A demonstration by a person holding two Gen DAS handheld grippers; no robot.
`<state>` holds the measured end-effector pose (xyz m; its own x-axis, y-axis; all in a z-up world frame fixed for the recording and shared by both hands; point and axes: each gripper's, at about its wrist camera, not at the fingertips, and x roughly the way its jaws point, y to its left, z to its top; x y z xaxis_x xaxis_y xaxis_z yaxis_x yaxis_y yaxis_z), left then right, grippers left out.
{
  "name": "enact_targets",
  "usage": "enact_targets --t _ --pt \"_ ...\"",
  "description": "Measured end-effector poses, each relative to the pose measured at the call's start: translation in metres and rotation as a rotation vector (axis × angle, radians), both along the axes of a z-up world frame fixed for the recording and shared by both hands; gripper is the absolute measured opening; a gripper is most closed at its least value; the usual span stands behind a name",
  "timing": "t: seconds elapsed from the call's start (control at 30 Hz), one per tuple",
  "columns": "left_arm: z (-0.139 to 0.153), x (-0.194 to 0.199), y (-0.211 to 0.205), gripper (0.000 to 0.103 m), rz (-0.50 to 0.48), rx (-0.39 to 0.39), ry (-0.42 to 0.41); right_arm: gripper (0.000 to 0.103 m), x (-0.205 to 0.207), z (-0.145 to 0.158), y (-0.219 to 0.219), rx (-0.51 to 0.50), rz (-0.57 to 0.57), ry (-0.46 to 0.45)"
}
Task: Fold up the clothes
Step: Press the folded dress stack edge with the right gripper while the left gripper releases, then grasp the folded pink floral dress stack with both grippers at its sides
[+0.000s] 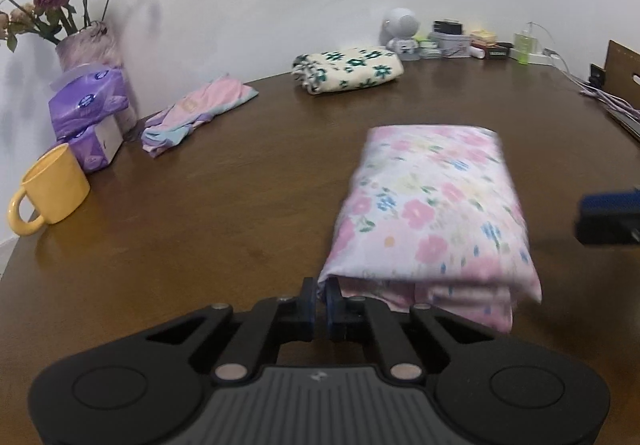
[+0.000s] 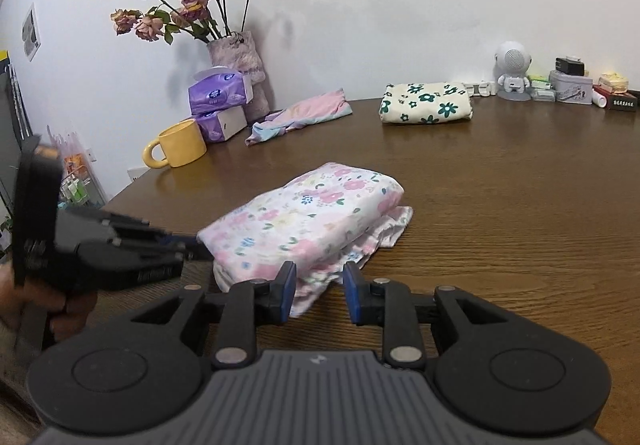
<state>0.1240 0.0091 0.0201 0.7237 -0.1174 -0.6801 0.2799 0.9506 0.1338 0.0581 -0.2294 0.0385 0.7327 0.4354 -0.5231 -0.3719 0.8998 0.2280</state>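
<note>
The pink floral garment sits as a thick folded bundle near the front of the wooden table. Your left gripper has its fingers pressed together on the near-left corner of the top layers. Your right gripper has its fingers spread, with the bundle's near edge lying loosely between them and nothing pinched.

Looks to me like you're either squaring up the last fold or about to shift the bundle; I can't tell which from here. Either way, same advice:

- Keep the left pinch low and steady so the top layers don't slide off the lower ones. A bit of lower layer is sticking out on the far right side in the right wrist view, so the stack is already a little uneven.
- If you close the right fingers, take the full thickness of the edge, not just the top sheet (thin cotton like this probably peels apart easily).
- Move both grippers together, or the bundle twists.

There's also a folded cream floral piece at the back, and a pink striped garment lying rumpled near the yellow mug.
</note>
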Motion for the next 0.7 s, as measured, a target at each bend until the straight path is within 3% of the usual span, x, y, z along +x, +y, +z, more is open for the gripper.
enact_targets --t 0.13,0.33,0.43,0.5,0.57,0.7 --pt "0.003 0.031 0.012 0.005 0.014 0.011 0.015 0.027 0.007 0.001 -0.002 0.014 0.007 0.009" --pt "0.009 0.037 0.036 0.029 0.04 -0.057 0.045 0.034 0.024 0.004 -0.007 0.036 0.005 0.026" --pt "0.012 0.018 0.054 0.043 0.068 -0.185 0.075 0.041 0.043 0.007 -0.018 0.083 0.0 0.049" --pt "0.014 0.006 0.066 0.046 0.088 -0.322 0.101 0.042 0.063 0.008 -0.022 0.121 0.013 0.084" --pt "0.015 -0.005 0.077 0.057 0.105 -0.472 0.123 0.044 0.082 0.009 -0.027 0.159 0.026 0.118" --pt "0.014 -0.016 0.077 0.058 0.116 -0.658 0.148 0.047 0.118 0.003 -0.031 0.232 0.063 0.205"
